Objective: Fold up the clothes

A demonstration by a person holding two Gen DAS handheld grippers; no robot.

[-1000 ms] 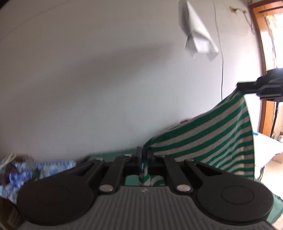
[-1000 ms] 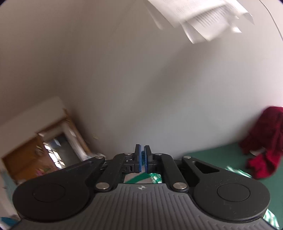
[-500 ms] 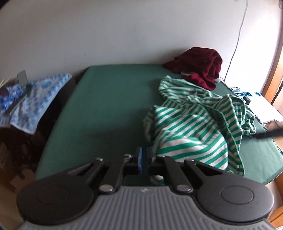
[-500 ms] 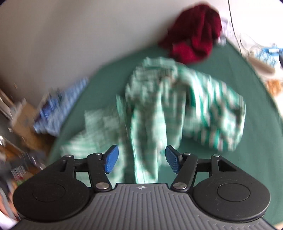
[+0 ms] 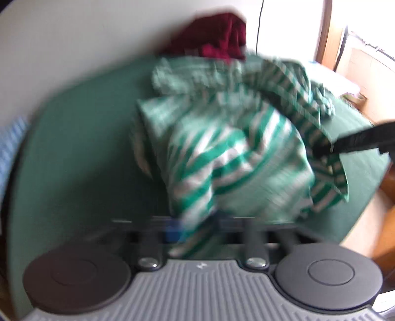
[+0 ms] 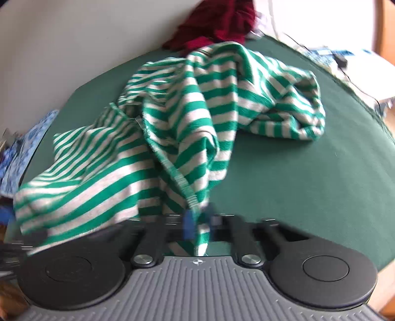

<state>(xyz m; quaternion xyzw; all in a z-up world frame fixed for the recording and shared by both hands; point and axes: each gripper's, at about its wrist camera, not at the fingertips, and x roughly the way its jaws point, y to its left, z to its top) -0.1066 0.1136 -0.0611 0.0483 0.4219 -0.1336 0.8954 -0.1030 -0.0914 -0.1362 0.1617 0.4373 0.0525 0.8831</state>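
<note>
A green-and-white striped garment [image 5: 234, 153] lies crumpled on the green table [image 5: 86, 148]. My left gripper [image 5: 195, 229] is low over the near edge, its jaws closing tight on a bunched corner of the stripes; this view is blurred. In the right wrist view the garment [image 6: 197, 111] spreads across the table [image 6: 308, 172]. My right gripper [image 6: 198, 222] is shut on a ribbed hem, with fabric hanging down between the blue pads. Its dark fingers also show in the left view as the right gripper [image 5: 325, 148] pinching the cloth's right side.
A dark red garment [image 6: 222, 22] is heaped at the table's far edge by the white wall. A blue patterned cloth [image 6: 27, 148] lies past the left edge. Cables and small items [image 6: 340, 59] sit at the far right. Bare green surface lies right of the stripes.
Both grippers dropped from facing the wall to pointing down at the table, laying the raised garment onto it. The right gripper opened half a second ago and has shut again on the hem.
</note>
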